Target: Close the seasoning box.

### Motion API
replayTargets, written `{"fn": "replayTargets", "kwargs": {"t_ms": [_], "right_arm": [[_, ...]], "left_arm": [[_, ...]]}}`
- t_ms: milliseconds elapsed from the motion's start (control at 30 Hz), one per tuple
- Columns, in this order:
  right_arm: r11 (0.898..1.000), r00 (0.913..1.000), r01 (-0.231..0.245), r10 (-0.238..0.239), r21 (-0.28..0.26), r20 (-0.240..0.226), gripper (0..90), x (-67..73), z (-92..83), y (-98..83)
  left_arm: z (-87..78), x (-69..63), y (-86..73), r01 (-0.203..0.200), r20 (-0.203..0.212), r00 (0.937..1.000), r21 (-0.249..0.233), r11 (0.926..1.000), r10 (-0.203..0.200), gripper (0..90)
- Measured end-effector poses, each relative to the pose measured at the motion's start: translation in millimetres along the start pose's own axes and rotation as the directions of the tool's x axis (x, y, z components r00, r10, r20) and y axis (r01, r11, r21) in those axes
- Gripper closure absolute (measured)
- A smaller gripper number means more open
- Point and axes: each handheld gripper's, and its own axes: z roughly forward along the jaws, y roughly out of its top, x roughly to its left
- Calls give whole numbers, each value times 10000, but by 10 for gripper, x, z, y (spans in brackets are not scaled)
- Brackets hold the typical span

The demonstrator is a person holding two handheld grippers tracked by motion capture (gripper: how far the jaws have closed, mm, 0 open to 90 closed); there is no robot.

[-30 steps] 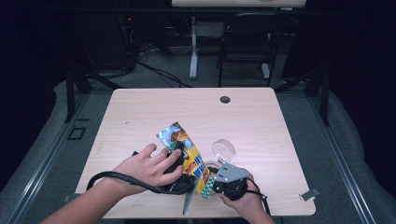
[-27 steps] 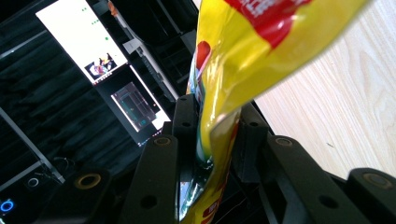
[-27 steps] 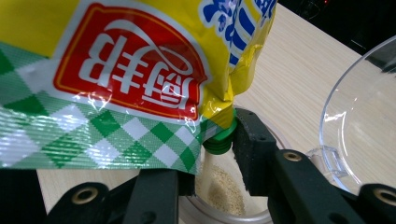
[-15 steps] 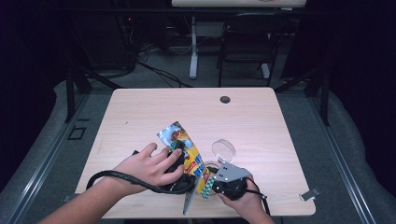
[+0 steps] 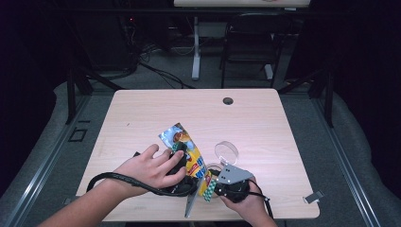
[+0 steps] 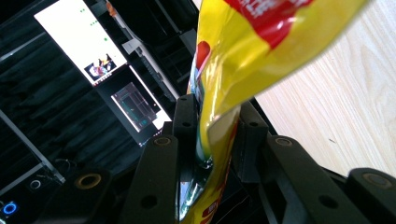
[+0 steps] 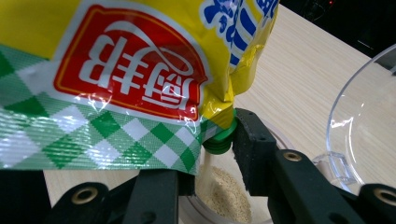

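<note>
A yellow seasoning pouch [image 5: 187, 151] with a red label and a green checked band hangs tilted over the table's near edge. My left gripper [image 5: 195, 177], under the left hand, is shut on one edge of the pouch [image 6: 261, 46], which sits pinched between the jaws of this gripper [image 6: 215, 135]. The pouch's green spout [image 7: 218, 140] points down over a clear jar [image 7: 226, 193] holding pale powder. My right gripper [image 7: 217, 168] has its jaws around that jar [image 5: 213, 166]; the pouch [image 7: 130, 70] hides the left jaw. In the high view the right gripper [image 5: 215, 187] is beside the pouch's lower end.
A clear round lid [image 5: 227, 152] lies on the wooden table [image 5: 265, 127] just beyond the jar, large at the right in the right gripper view [image 7: 364, 130]. A cable hole [image 5: 228, 100] is near the far edge and a small clip [image 5: 313, 196] at the near right corner.
</note>
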Motion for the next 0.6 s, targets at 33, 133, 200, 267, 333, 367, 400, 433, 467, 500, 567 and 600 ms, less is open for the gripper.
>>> {"fn": "replayTargets", "kwargs": {"t_ms": [33, 133, 200, 267, 333, 367, 400, 433, 467, 500, 567, 600], "right_arm": [[10000, 10000, 0, 0, 0, 0, 707, 0, 0, 0], [10000, 10000, 21, -21, 34, -22, 707, 4, 5, 1], [10000, 10000, 33, -33, 68, -13, 707, 2, 6, 0], [10000, 10000, 13, -13, 61, 11, 707, 3, 5, 0], [10000, 10000, 9, -8, 57, -42, 707, 4, 4, 1], [10000, 10000, 2, -2, 38, -68, 707, 5, 5, 2], [10000, 10000, -15, 15, 29, -82, 707, 4, 5, 2], [10000, 10000, -15, 15, 29, -82, 707, 4, 5, 2], [10000, 10000, -31, 31, 19, -67, 707, 5, 4, 2], [10000, 10000, -31, 31, 19, -67, 707, 5, 4, 2], [10000, 10000, -42, 42, 19, -86, 707, 3, 4, 2], [10000, 9999, -45, 46, 23, -95, 707, 3, 4, 2]], "left_arm": [[-4, 4, 1, -24, 86, 10000, 43, 10000, 23, 744], [2, 2, 5, -88, -52, 9999, -8, 10000, 88, 744], [4, 4, 9, -111, -55, 9999, -6, 9999, 111, 744], [3, 8, 10, -110, -59, 9999, -5, 9999, 110, 744], [2, 12, 9, -133, -63, 9999, -2, 9999, 133, 744], [0, 14, 9, -155, -61, 9999, -7, 9999, 155, 745], [0, 15, 9, -160, -61, 9999, -7, 9999, 160, 744], [0, 15, 9, -160, -61, 9999, -7, 9999, 160, 745], [0, 16, 8, -140, -59, 9999, -11, 9999, 139, 745], [0, 17, 8, -155, -66, 9999, -13, 9999, 155, 745], [0, 19, 9, -170, -58, 9998, 0, 9999, 170, 745], [0, 19, 10, -180, -58, 9998, 4, 9998, 180, 745]]}}
